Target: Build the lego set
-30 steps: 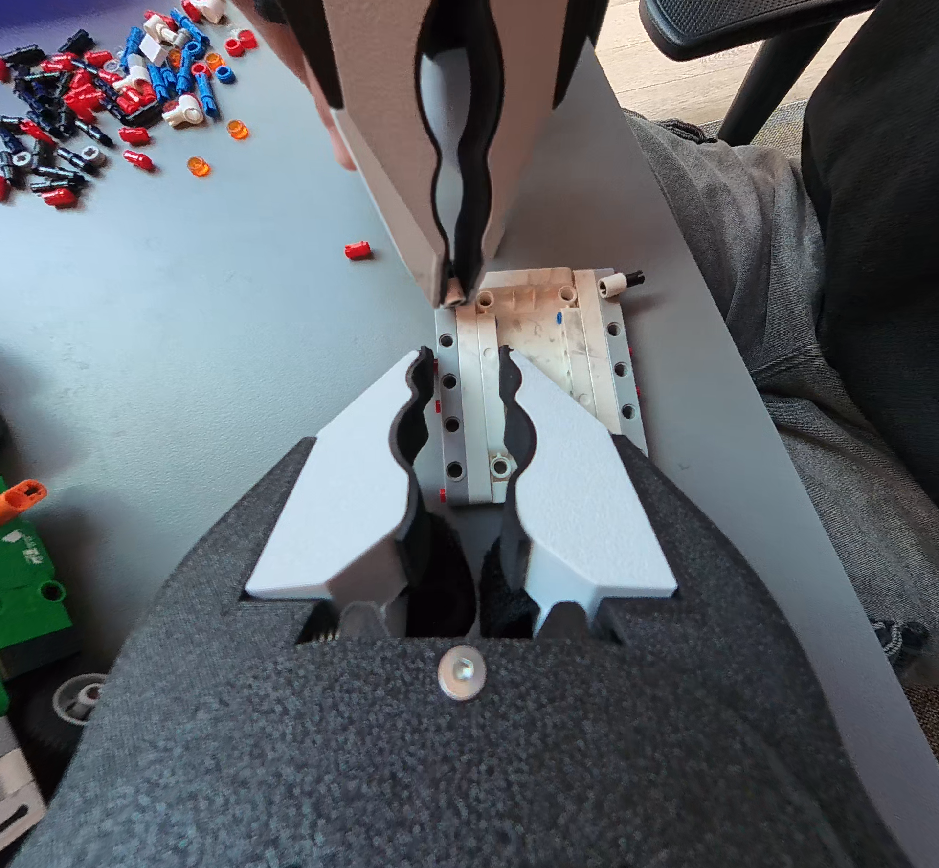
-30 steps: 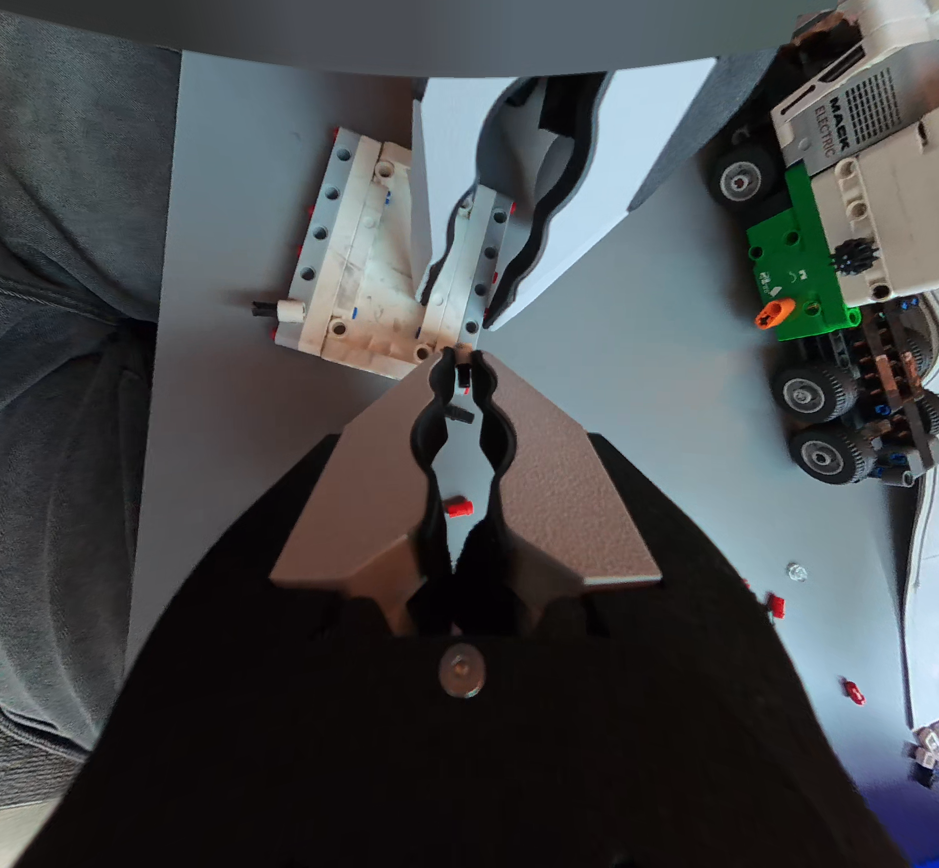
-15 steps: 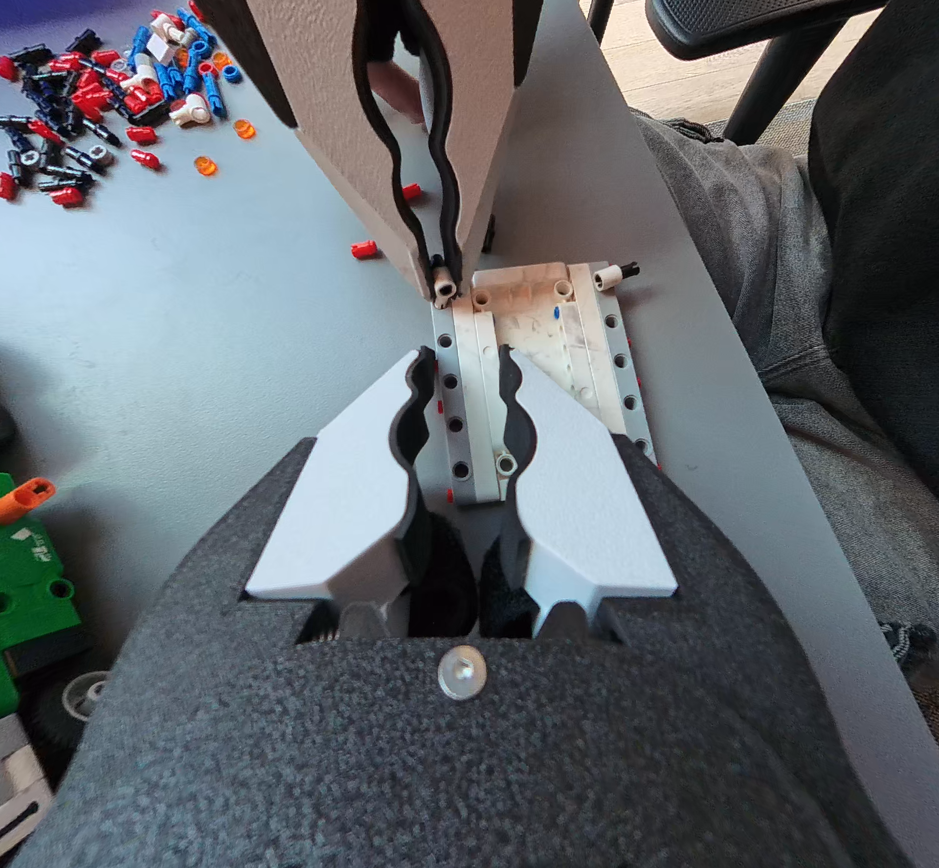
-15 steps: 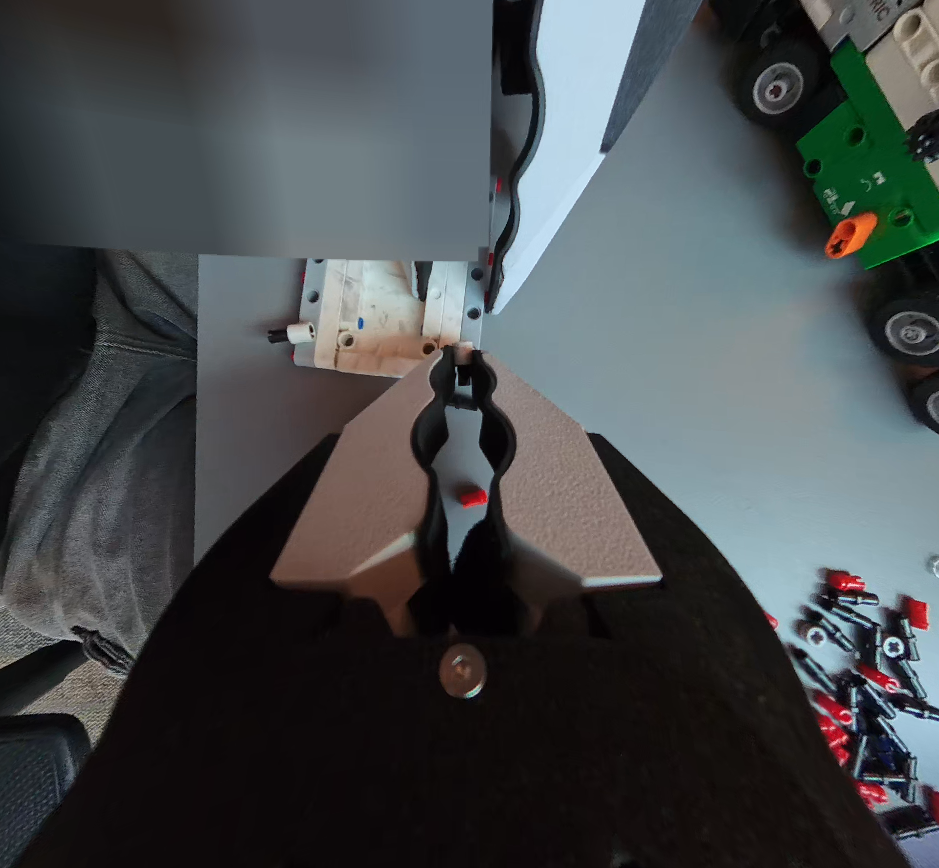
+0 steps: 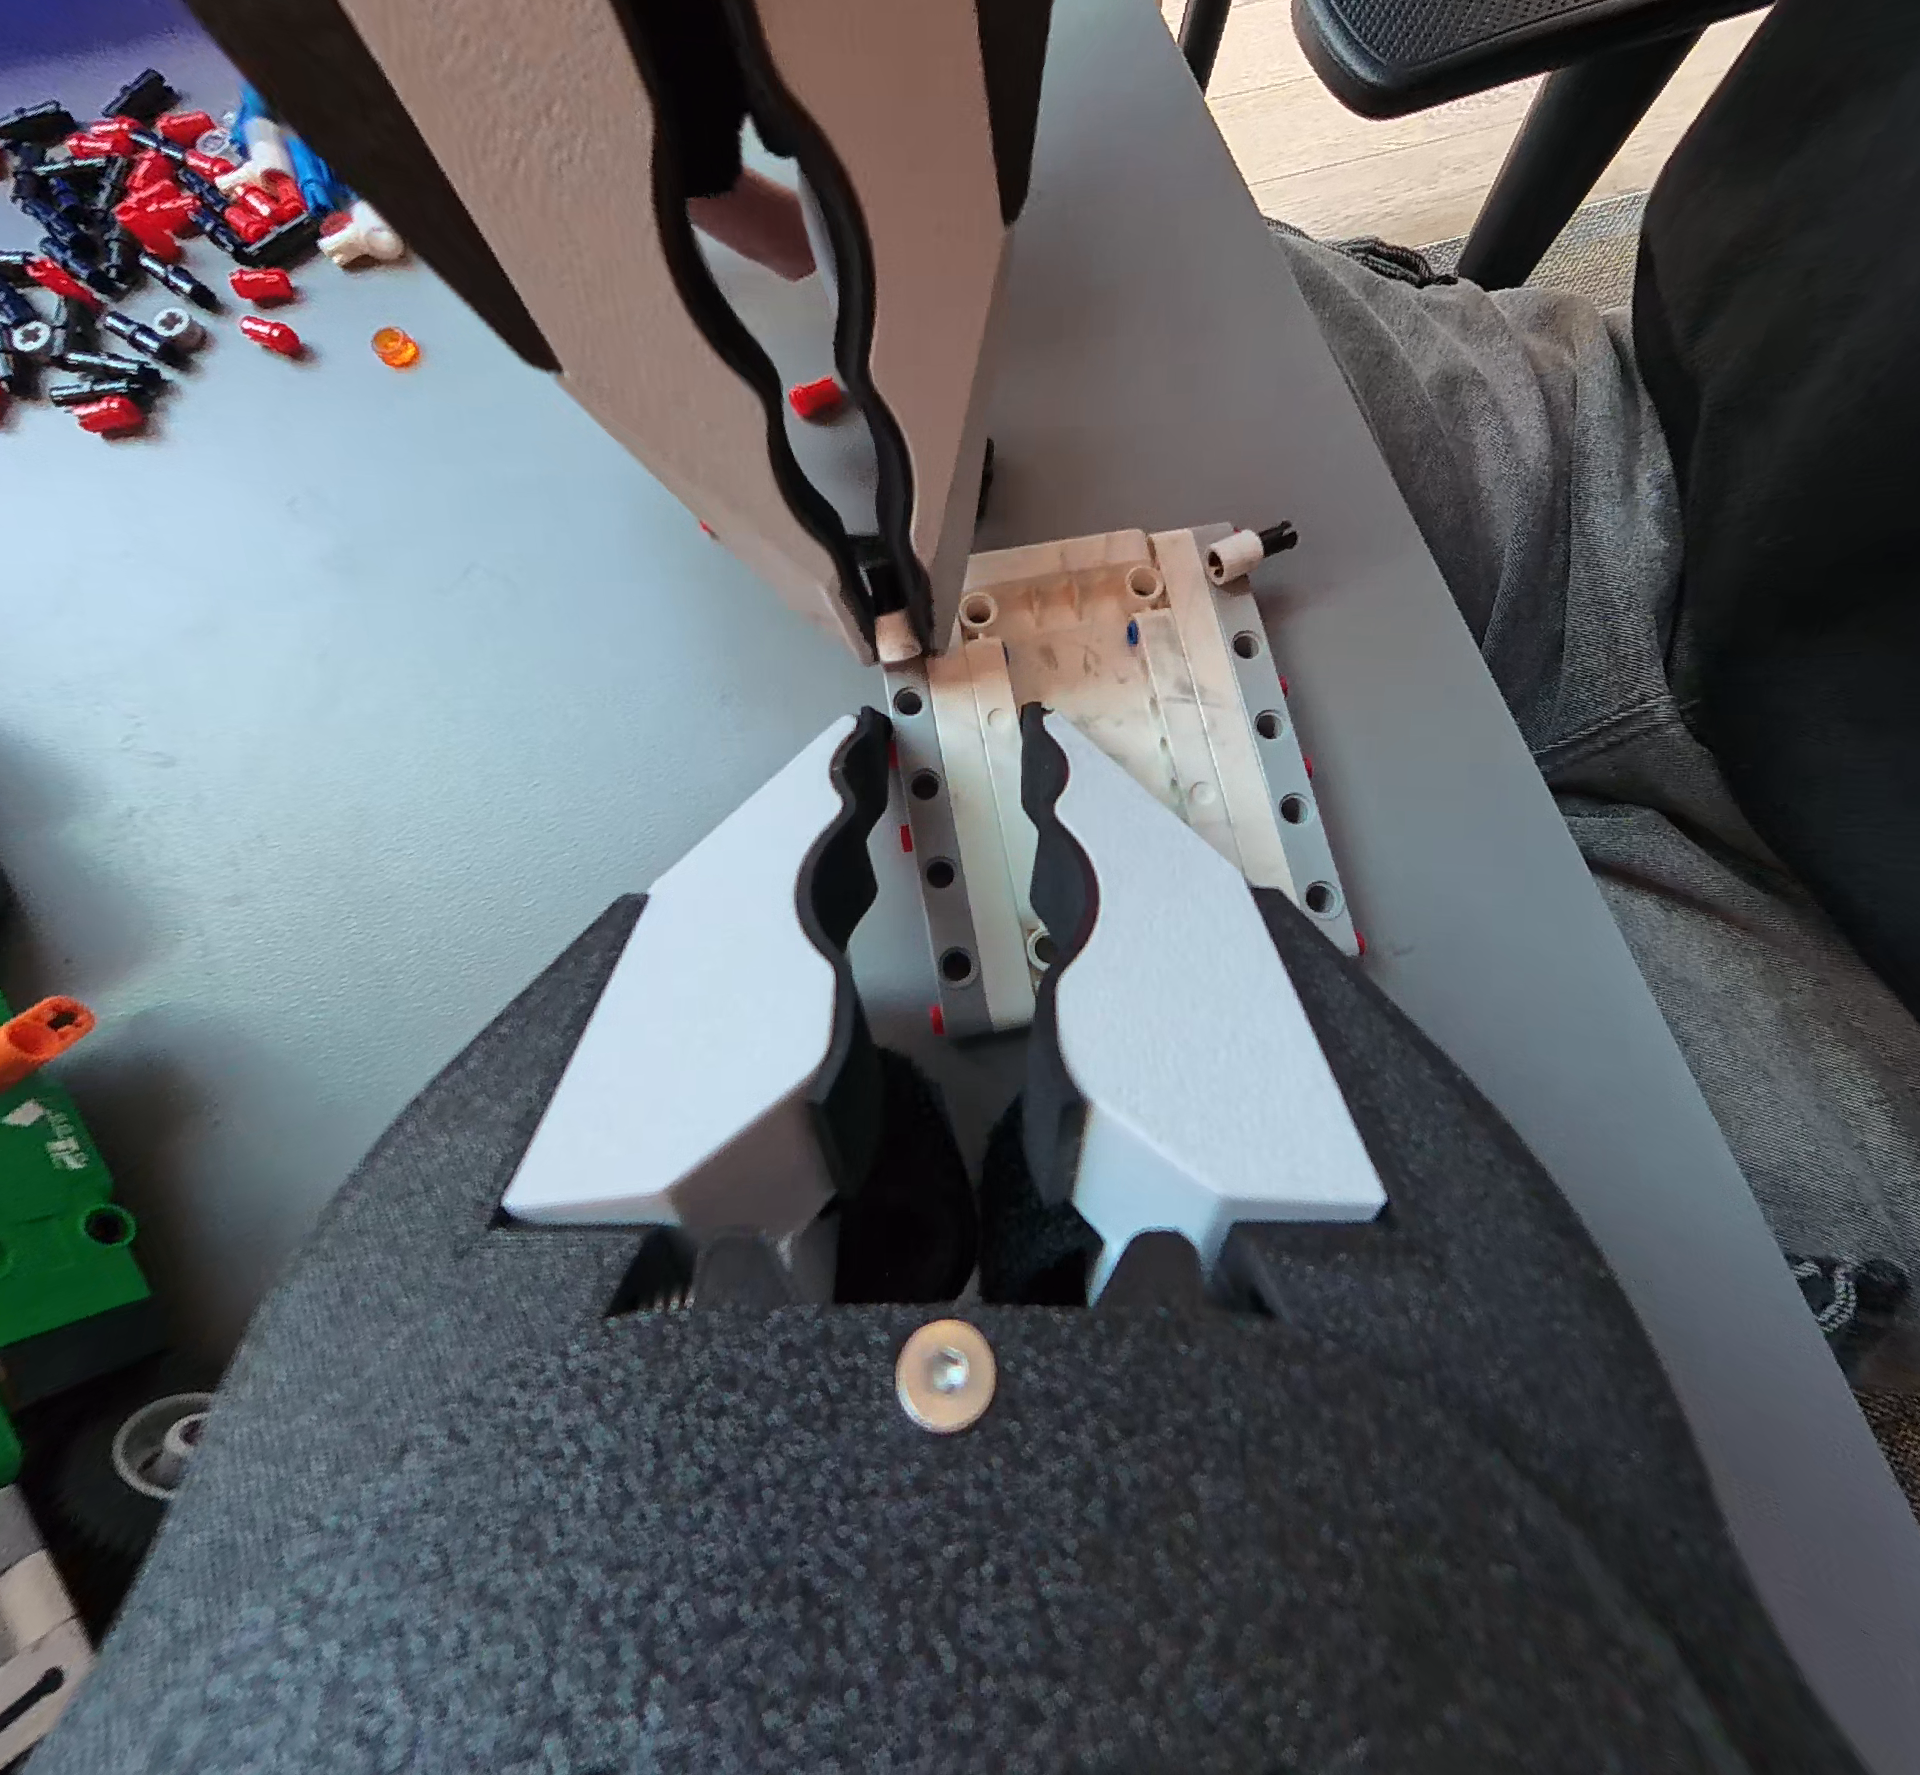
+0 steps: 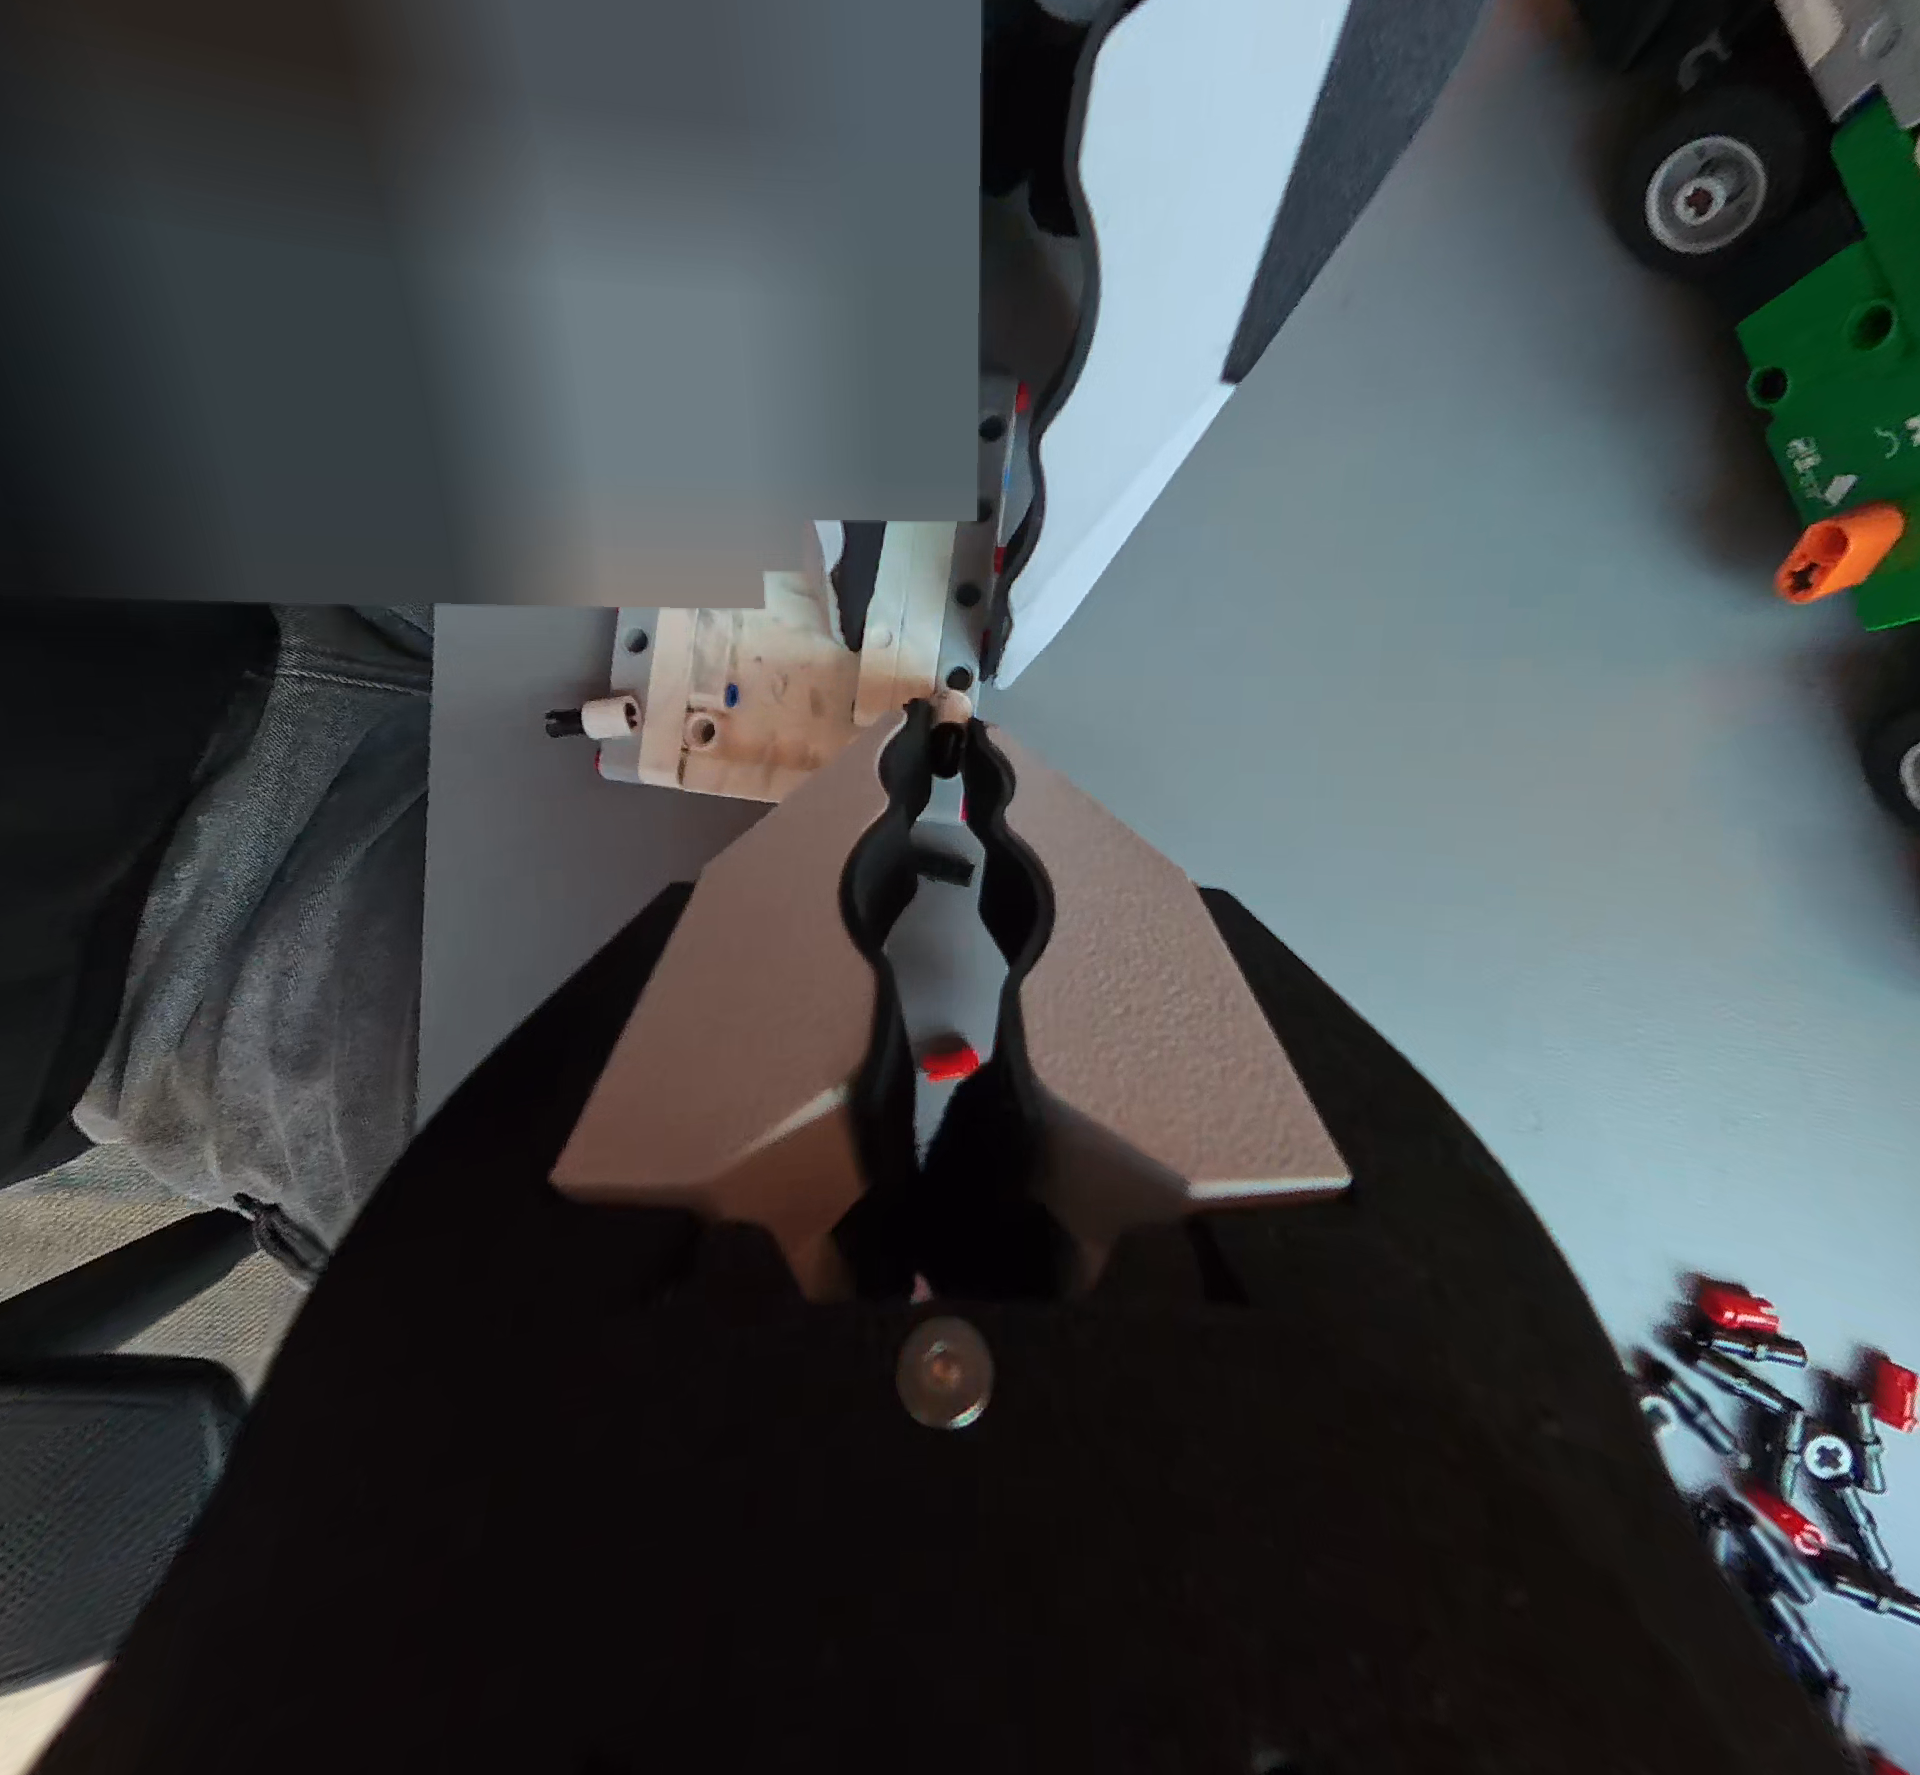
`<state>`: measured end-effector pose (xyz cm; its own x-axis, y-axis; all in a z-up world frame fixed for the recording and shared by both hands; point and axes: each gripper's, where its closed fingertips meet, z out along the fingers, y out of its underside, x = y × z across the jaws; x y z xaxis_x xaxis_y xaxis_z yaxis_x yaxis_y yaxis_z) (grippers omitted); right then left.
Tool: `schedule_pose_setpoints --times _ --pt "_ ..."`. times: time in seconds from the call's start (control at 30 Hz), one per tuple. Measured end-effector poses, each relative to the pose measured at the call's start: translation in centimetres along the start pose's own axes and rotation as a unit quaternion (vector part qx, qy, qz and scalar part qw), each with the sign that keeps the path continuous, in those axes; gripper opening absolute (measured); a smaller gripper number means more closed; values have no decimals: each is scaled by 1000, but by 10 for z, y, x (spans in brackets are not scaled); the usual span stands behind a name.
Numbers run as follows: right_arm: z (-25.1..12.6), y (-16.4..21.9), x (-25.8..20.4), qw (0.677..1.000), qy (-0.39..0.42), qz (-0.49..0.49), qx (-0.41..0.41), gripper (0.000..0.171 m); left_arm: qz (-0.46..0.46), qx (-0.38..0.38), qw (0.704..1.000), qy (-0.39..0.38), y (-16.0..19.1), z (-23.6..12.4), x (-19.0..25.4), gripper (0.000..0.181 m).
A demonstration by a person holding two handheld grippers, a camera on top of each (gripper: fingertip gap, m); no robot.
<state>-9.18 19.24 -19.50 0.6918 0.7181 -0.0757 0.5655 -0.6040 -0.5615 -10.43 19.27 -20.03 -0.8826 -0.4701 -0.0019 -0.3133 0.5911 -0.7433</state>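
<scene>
A white and grey lego assembly (image 5: 1091, 665) lies flat by the table's right edge; it also shows in the right wrist view (image 6: 769, 686). My left gripper (image 5: 948, 738) is shut on its left side, one jaw on the grey holed beam, the other on the white panel. My right gripper (image 5: 894, 629), with tan fingers, comes down from the far side. It is shut on a small beige bush with a black pin (image 6: 943, 733), held against the assembly's far left corner. A matching bush and pin (image 5: 1242, 562) sticks out of the far right corner.
A pile of red, black and blue pins (image 5: 135, 219) lies far left. A loose red pin (image 5: 814, 395) and an orange stud (image 5: 395, 345) lie nearby. A green and white truck (image 6: 1870, 354) stands at the left. A person's grey trouser leg (image 5: 1558, 582) and a chair border the table edge. My left and right fingertips are right by each other.
My right gripper has swung round and tilted while its tip stays at the assembly's far left corner with the bush and pin. My left gripper and the assembly have barely moved.
</scene>
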Motion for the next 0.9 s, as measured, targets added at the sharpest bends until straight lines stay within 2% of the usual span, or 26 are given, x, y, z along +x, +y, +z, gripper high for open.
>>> schedule_pose_setpoints --times 0.17,0.27,0.6,0.9 --pt "-3 0 -2 992 45 -94 68 4 -2 0 1000 0 0 0 0 24" --pt "-4 0 -2 987 62 -107 104 5 -3 0 1000 1 0 0 0 24" --pt "-5 1 -2 989 24 6 147 5 -4 0 1000 2 -1 1 0 25" --pt "-5 6 -2 987 74 26 140 5 -5 0 1000 3 -1 1 0 24"
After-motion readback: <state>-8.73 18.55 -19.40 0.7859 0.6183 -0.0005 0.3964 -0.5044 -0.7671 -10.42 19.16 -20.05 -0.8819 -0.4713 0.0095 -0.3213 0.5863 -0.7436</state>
